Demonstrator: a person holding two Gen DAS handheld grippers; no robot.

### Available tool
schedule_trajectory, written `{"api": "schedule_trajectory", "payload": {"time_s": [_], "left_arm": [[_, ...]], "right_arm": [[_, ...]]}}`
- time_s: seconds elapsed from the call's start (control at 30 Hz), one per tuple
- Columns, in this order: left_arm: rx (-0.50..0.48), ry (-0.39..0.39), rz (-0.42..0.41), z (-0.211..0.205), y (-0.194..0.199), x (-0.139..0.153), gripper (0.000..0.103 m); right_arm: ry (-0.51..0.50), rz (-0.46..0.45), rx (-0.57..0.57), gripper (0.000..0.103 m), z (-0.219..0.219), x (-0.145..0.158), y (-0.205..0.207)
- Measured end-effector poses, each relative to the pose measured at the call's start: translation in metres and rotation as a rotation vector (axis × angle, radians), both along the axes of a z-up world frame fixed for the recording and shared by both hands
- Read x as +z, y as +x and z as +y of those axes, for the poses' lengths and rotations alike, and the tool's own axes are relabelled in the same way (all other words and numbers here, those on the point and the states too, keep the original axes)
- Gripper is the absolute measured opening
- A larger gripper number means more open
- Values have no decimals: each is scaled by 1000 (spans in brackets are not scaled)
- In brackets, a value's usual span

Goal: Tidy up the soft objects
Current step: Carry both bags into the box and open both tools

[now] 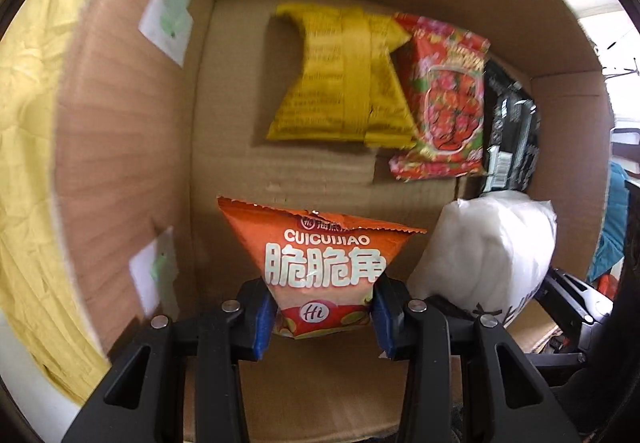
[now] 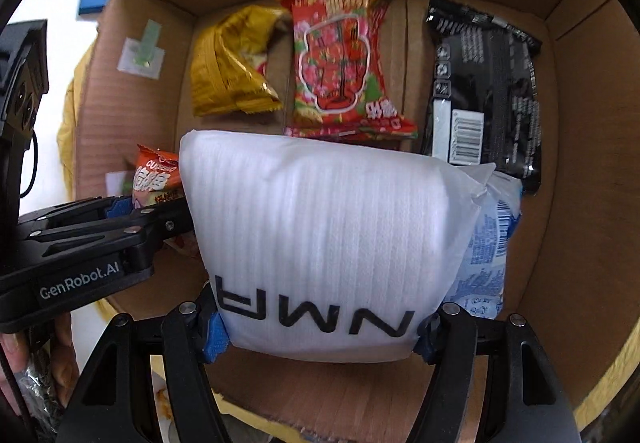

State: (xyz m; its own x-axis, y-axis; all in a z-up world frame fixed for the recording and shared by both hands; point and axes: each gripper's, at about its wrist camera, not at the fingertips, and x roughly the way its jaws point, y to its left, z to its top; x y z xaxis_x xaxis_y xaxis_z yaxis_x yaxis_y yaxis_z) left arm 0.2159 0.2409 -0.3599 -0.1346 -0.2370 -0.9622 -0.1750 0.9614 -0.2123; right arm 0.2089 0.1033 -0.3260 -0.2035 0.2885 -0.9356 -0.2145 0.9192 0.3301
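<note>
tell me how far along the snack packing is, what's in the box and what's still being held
Done: a yellow foil snack bag, a red printed snack packet and a black wrapper with a barcode lie on the floor of the cardboard box. In hand: the left gripper clamps an orange triangular chip bag; the right gripper clamps a white soft pack. Left: releasing both.

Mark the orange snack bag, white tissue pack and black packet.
orange snack bag (image 1: pixel 324 263), left wrist view, white lettering on its front.
white tissue pack (image 2: pixel 320 235), right wrist view, ribbed front face.
black packet (image 2: pixel 500 91), right wrist view, centre panel.
</note>
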Motion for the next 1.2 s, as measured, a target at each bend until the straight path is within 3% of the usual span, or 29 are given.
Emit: {"api": "schedule_trajectory", "payload": {"time_s": [0.3,0.67,0.83,1.2], "left_arm": [[-27,19,57,-9,-5,-18,38],[11,9,57,-4,-4,-6,40],[22,13,18,-3,-2,10,40],[-9,111,-153,-31,-13,68,40]], "right_arm": [[-57,12,25,77,2,-9,-3],[-89,20,39,83,7,-4,3],[-81,6,40,84,6,10,5],[-138,-127,-1,84,-18,54,9]]}}
